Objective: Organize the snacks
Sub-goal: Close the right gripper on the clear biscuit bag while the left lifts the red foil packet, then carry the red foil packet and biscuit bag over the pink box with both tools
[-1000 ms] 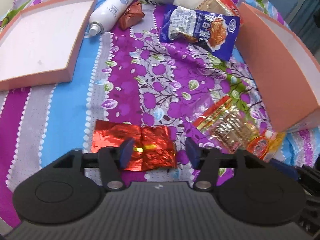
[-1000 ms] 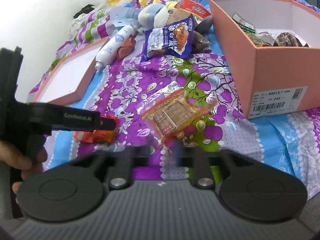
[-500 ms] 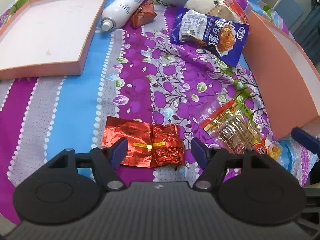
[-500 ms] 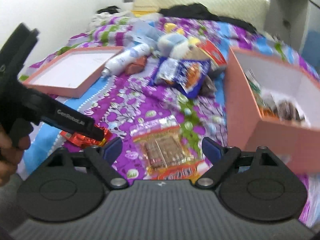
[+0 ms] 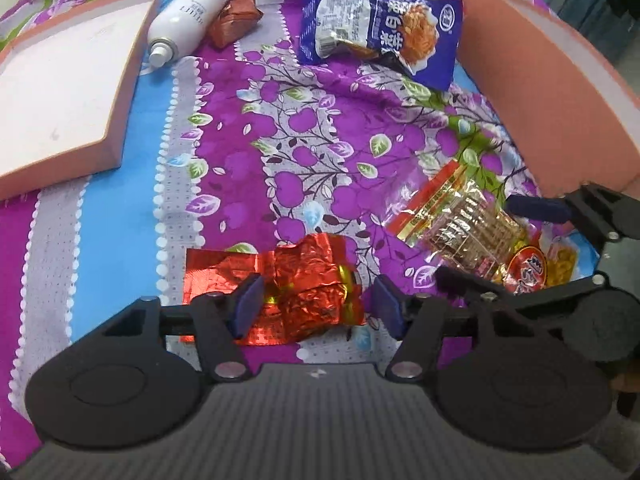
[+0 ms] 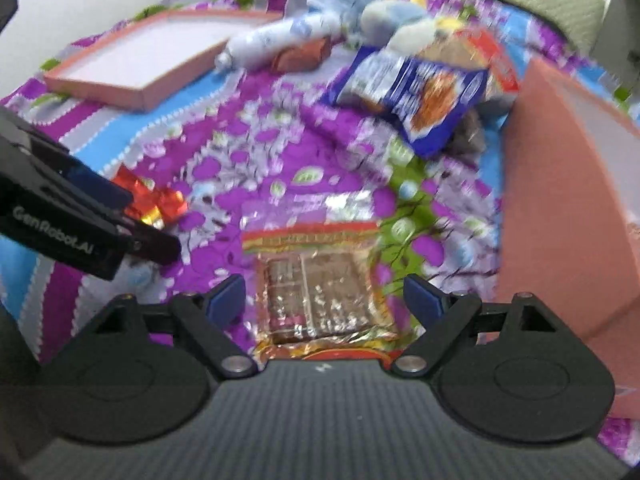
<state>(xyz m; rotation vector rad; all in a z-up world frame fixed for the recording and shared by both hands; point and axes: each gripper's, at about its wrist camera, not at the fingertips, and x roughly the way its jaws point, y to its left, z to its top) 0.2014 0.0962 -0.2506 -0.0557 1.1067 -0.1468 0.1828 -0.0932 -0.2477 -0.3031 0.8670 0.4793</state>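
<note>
Red foil snack (image 5: 308, 292) on purple floral bedspread (image 5: 304, 140), between blue pads of left gripper (image 5: 316, 308); jaws closing, left pad at the foil, right pad just clear. Clear-wrapped snack pack (image 6: 320, 296) flat on bedspread between pads of right gripper (image 6: 324, 300); jaws spread wide, pads apart from the pack. Salmon box (image 5: 540, 92) just right of the pack. Blue noodle packet (image 5: 380, 36), white spray bottle (image 5: 192, 16), box lid (image 5: 60, 92) farther back
</note>
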